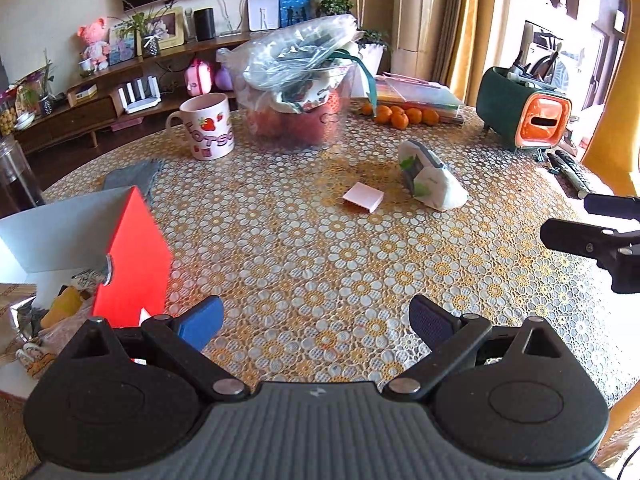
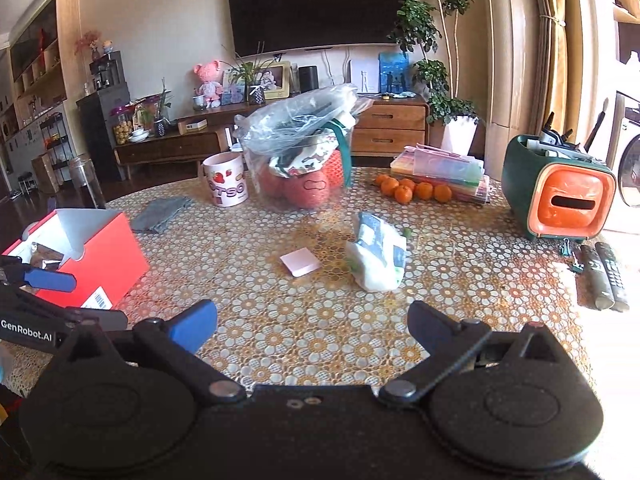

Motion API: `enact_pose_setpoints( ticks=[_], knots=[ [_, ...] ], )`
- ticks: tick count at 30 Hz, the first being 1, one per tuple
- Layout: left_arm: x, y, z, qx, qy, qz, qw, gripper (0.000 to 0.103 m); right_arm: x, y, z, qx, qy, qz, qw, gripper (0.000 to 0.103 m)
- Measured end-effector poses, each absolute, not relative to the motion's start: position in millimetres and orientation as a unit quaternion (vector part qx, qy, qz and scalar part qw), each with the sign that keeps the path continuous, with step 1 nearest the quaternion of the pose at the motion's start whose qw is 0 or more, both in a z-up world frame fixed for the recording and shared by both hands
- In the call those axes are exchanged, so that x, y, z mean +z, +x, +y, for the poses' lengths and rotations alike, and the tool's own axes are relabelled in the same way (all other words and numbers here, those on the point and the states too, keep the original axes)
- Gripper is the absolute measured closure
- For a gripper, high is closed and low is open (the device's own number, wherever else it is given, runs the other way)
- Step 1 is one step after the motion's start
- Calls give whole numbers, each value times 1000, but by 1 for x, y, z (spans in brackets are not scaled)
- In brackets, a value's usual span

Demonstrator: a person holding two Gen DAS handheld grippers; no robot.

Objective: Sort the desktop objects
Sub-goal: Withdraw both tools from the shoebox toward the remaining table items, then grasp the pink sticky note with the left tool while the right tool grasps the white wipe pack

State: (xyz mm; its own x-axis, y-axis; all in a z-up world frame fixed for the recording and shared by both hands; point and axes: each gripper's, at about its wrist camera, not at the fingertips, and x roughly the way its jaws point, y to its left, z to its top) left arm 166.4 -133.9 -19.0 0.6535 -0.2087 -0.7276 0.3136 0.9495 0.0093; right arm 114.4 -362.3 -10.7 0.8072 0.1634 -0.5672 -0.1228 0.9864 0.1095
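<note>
Remotes (image 2: 604,276) show clearly only from right gripper (image 2: 312,330).

Bare table (image 2: 320,332) lies open from the near edge up to the pink pad (image 2: 301,262); just right of the pad a tissue pack (image 2: 378,258) blocks, well left a red box (image 2: 86,258)

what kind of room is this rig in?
Most likely a home living room. A large wall-mounted black TV hangs over a low wooden media cabinet, with potted green plants beside it, and the work surface is a round table under a lace-patterned cloth.
</note>
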Motion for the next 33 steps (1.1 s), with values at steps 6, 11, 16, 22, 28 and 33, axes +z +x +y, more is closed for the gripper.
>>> enact_pose_setpoints(
  ticks=[6,11,16,22,28,33],
  knots=[
    [-33,194,-163,-161,90,389,903,3,-13,141,-385,60,37,299,952,1],
    [-46,224,-183,-176,114,382,900,3,-18,173,-395,52,41,299,952,1],
    [-58,254,-193,-189,121,375,900,3,-31,207,-395,48,44,306,950,1],
    [-72,288,-205,-220,136,364,895,3,-48,244,-392,45,48,315,947,1],
    [-89,316,-212,-241,140,366,888,4,-66,273,-393,34,52,332,941,1],
    [-99,332,-218,-253,141,368,883,4,-75,296,-393,19,56,343,937,2]
  ],
)
